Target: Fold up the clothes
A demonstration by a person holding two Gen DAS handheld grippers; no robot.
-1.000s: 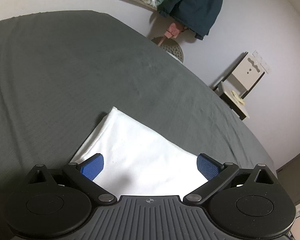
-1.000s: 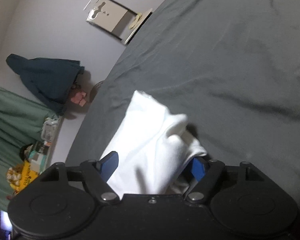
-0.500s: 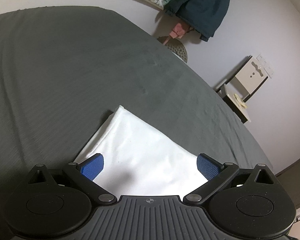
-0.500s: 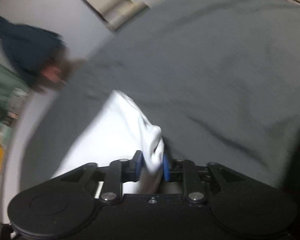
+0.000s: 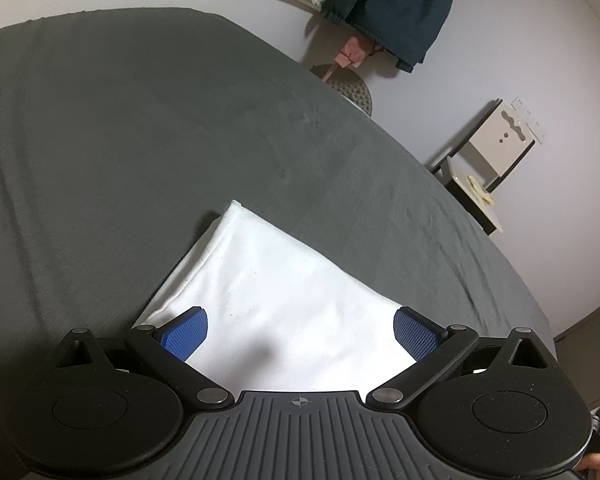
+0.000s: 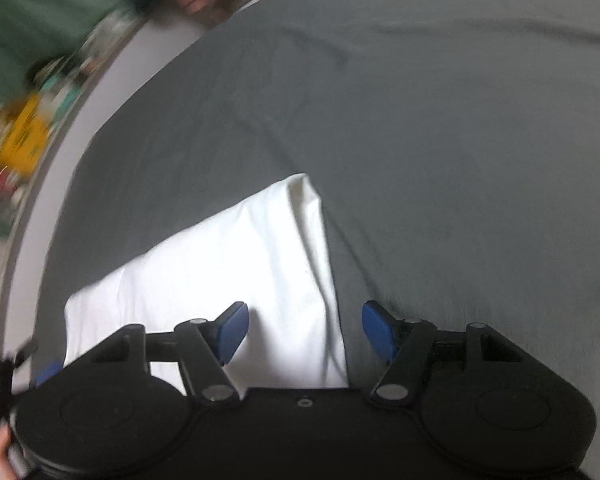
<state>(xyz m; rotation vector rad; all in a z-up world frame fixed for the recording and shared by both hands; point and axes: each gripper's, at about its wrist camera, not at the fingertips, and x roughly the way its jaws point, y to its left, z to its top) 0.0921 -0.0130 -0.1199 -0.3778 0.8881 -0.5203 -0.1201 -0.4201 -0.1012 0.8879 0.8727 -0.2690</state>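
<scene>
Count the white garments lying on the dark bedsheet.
1. A single folded white garment lies flat on the dark grey bedsheet, just ahead of both open tongs. Its near edge is hidden behind the tongs' bodies, so anything tucked there can't be ruled out.

Right claw [image 6: 302, 330] agape, white garment [image 6: 236, 272] beneath

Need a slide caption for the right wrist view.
Open right gripper over the folded white cloth on the grey sheet.
</scene>
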